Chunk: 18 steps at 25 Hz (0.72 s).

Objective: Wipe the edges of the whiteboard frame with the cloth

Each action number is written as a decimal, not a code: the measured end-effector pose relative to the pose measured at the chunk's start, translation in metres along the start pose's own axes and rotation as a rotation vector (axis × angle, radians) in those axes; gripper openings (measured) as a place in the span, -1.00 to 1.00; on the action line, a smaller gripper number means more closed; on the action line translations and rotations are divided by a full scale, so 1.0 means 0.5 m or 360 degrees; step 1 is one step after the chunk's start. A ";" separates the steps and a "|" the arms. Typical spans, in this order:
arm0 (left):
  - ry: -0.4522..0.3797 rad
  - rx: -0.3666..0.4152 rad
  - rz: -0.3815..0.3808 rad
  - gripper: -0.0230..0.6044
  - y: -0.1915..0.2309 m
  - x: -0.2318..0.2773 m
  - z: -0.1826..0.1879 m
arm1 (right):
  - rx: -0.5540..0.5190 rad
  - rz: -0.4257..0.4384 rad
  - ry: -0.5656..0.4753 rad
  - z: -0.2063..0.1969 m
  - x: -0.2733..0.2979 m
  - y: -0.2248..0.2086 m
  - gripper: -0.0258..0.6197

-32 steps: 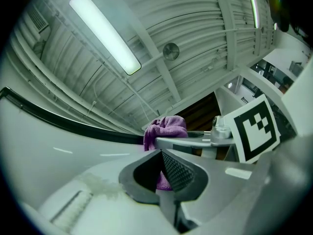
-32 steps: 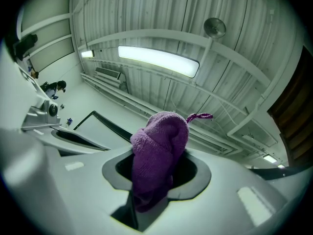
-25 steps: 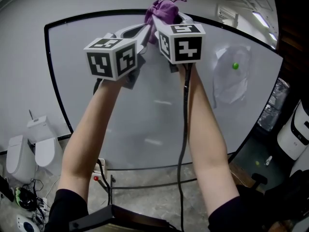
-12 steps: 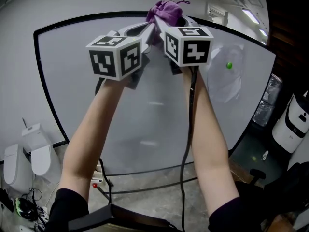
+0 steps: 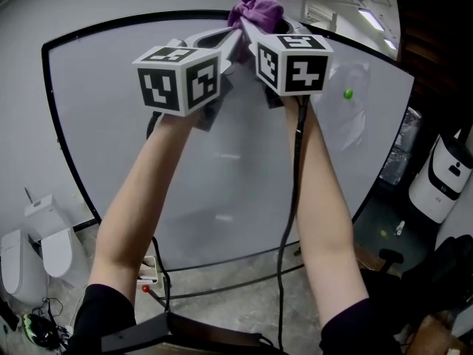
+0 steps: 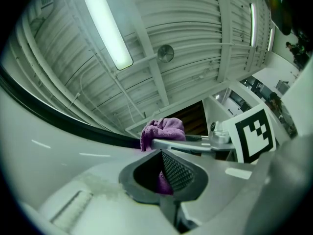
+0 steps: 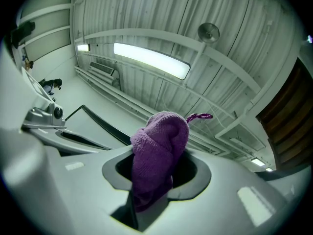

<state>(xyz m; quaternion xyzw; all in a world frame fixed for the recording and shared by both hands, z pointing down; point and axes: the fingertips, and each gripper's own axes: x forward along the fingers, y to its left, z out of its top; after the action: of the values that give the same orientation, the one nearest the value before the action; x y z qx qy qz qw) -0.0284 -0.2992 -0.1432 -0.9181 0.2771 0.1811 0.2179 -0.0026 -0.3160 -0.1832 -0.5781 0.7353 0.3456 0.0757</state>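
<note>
A whiteboard with a thin black frame (image 5: 133, 22) fills the head view. Both grippers are raised to its top edge, side by side. A purple cloth (image 5: 259, 9) is bunched there against the frame. My right gripper (image 5: 256, 26) is shut on the cloth (image 7: 159, 160), which sticks up out of its jaws (image 7: 155, 182). My left gripper (image 5: 233, 40) reaches in from the left, its jaws (image 6: 164, 175) closed with purple cloth (image 6: 164, 129) pinched low between them. The black frame (image 6: 49, 116) runs just behind the cloth. The contact between cloth and frame is hidden.
A clear plastic sheet (image 5: 353, 117) and a green magnet (image 5: 347, 93) sit on the board's right side. White fixtures (image 5: 44, 235) stand on the floor at lower left, a white appliance (image 5: 443, 180) at right. The board's stand bars (image 5: 222, 283) and a cable (image 5: 288, 220) lie below.
Both grippers and the cloth have slid a little to the right along the top frame edge. Their hold on the cloth looks the same.
</note>
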 end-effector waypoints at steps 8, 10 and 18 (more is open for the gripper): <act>-0.0032 -0.0015 -0.0072 -0.92 -0.036 0.007 0.012 | -0.0028 -0.0050 0.0022 -0.001 -0.018 -0.023 -0.45; -0.0031 -0.0003 -0.0082 -0.92 -0.034 0.006 0.014 | -0.0032 -0.0063 0.0032 -0.003 -0.013 -0.024 -0.45; -0.0020 -0.0033 -0.0069 -0.92 -0.053 0.043 -0.002 | -0.0051 -0.0041 0.0037 -0.015 -0.021 -0.063 -0.45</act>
<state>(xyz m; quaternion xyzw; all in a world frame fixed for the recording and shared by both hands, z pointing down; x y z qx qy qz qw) 0.0042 -0.2892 -0.1442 -0.9249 0.2540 0.1850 0.2140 0.0312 -0.3152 -0.1854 -0.5927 0.7229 0.3496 0.0625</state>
